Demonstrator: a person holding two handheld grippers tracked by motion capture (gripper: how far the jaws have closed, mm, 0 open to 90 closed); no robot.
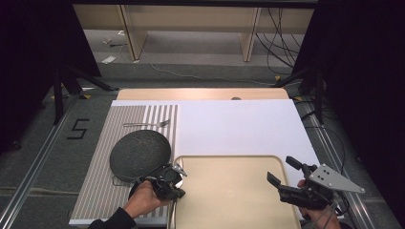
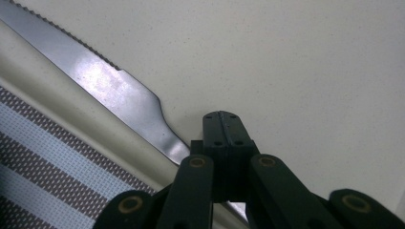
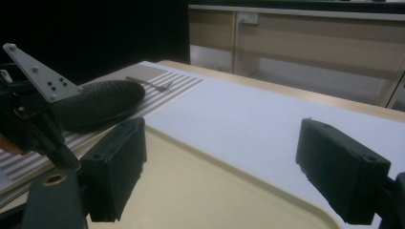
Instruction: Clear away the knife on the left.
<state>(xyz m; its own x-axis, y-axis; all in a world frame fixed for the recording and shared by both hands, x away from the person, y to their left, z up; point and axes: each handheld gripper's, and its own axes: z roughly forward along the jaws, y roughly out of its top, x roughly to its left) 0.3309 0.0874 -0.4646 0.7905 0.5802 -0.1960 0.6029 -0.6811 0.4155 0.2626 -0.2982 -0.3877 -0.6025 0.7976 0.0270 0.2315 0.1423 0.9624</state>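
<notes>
Left gripper (image 1: pixel 177 177) at the tray's (image 1: pixel 229 200) left rim, tips down; its jaws are pressed together, and in the left gripper view (image 2: pixel 223 125) they meet flat over the tray floor with nothing visibly between the pads. Knife (image 2: pixel 110 93): serrated blade lying inside the tray (image 2: pixel 305 67), along its left rim and just beside the closed tips; the handle end passes under the gripper, so contact cannot be told. In the high view a glint of the knife (image 1: pixel 179 168) shows at the gripper's top edge.

Right gripper (image 1: pixel 282 172) near the tray's right rim, held level, jaws spread wide and empty; the right gripper view (image 3: pixel 222 167) looks across the tray (image 3: pixel 200 191) between the two pads.

Mat (image 1: pixel 102 167), striped, left of the tray and touching its rim. Plate (image 1: pixel 139 153), dark and round, on the mat just left of the tray's far-left corner. Fork (image 1: pixel 147 124) on the mat beyond the plate, well apart from the tray.
</notes>
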